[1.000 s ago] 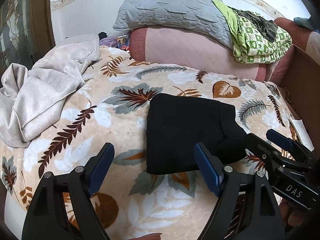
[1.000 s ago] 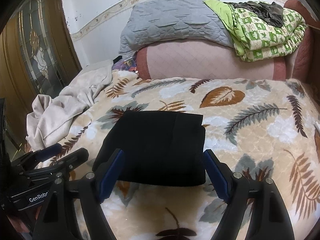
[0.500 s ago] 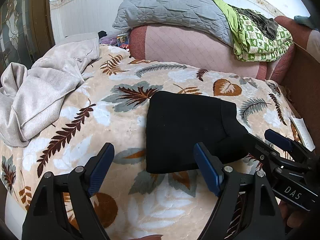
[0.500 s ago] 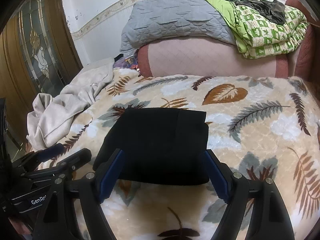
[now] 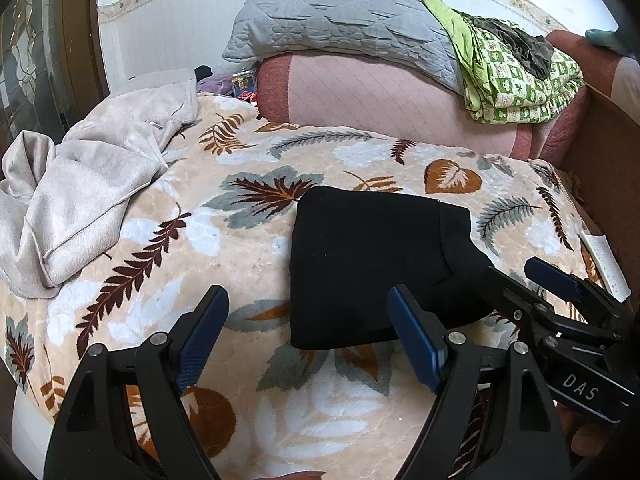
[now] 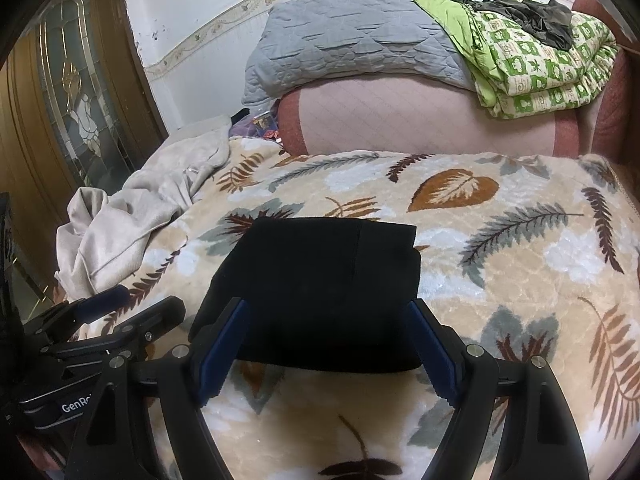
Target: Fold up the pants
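The left gripper point(image 5: 306, 330) hangs with its blue-padded fingers spread apart and nothing between them, over the leaf-patterned blanket point(image 5: 240, 248) just to the left of the pants. The right gripper point(image 6: 326, 338) is likewise spread wide, its fingers flanking the near edge of the pants point(image 6: 320, 284) without pinching them. The black pants lie folded into a compact rectangle, flat on the blanket near its middle. A crumpled beige garment point(image 5: 80, 188) lies well off to the left, and a grey quilt point(image 6: 352, 36) rests on a pink cushion point(image 6: 420, 120) behind.
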Action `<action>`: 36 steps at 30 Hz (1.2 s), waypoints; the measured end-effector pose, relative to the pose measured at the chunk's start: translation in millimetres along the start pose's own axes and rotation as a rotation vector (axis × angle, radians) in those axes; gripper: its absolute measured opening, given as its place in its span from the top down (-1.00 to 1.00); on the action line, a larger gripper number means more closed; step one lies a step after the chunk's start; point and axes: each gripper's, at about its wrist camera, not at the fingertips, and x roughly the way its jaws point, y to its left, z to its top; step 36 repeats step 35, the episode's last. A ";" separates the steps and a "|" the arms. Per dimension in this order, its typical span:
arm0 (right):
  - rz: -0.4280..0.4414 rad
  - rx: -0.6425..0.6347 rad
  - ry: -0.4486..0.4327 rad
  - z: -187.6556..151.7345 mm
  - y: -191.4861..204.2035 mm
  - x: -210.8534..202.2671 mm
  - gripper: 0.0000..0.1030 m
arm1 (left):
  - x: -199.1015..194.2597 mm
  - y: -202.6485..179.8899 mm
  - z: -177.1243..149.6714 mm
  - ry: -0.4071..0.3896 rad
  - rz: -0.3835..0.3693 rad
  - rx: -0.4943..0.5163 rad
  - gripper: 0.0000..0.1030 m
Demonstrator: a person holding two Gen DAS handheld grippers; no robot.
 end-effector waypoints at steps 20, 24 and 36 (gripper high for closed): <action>0.004 -0.008 -0.013 2.2 3.1 -5.1 -0.59 | -4.0 1.5 -0.6 0.000 0.005 -0.002 -0.60; -0.003 0.001 -0.018 2.9 -1.3 -7.2 -0.58 | -4.3 3.2 -1.4 -0.002 0.010 -0.004 -0.60; -0.018 0.025 -0.033 -0.7 -16.6 -22.0 -0.59 | -13.4 -8.3 -6.4 -0.021 -0.005 0.016 -0.60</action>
